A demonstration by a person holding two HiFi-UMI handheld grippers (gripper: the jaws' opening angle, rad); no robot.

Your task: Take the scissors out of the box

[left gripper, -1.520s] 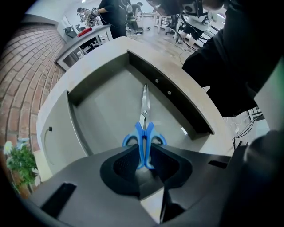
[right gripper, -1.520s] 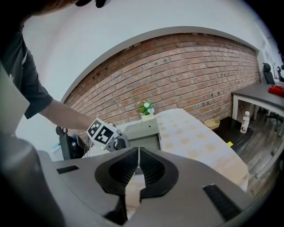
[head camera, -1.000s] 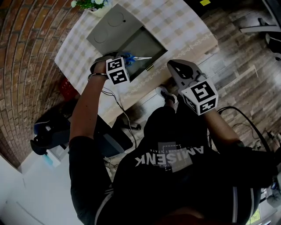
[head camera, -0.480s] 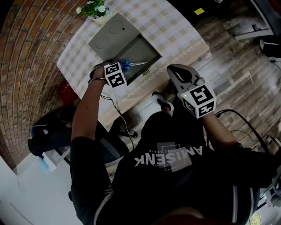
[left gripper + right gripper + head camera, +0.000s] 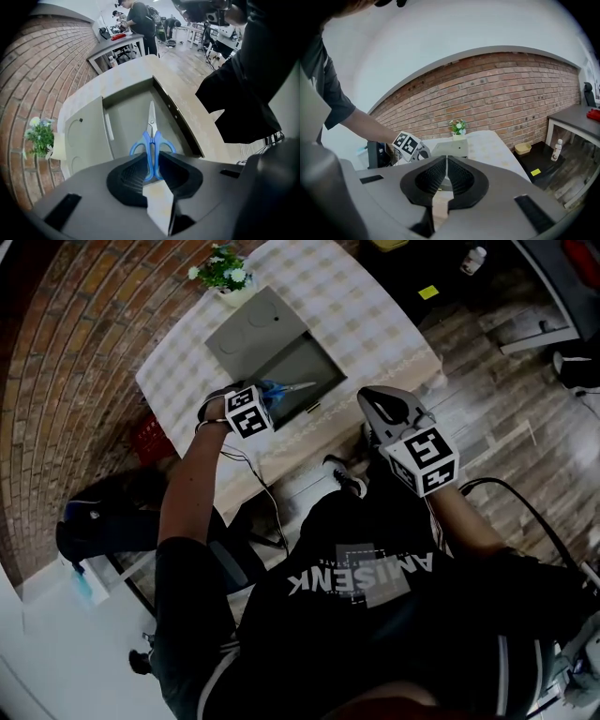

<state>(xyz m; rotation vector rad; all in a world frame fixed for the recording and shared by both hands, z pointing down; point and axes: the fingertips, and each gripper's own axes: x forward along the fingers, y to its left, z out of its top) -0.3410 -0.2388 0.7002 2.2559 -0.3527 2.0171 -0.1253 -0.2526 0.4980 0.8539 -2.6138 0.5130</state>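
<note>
Left gripper view, scissors [image 5: 152,137] clamped between jaws, over box [image 5: 124,123]

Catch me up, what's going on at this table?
A person stands at the checked-cloth table with a handheld gripper in each hand. The left gripper is shut on the handles of the blue scissors, holding them over the open grey box with the blades pointing away. They appear lifted off the box floor. The right gripper is shut and empty, held back off the table.
</note>
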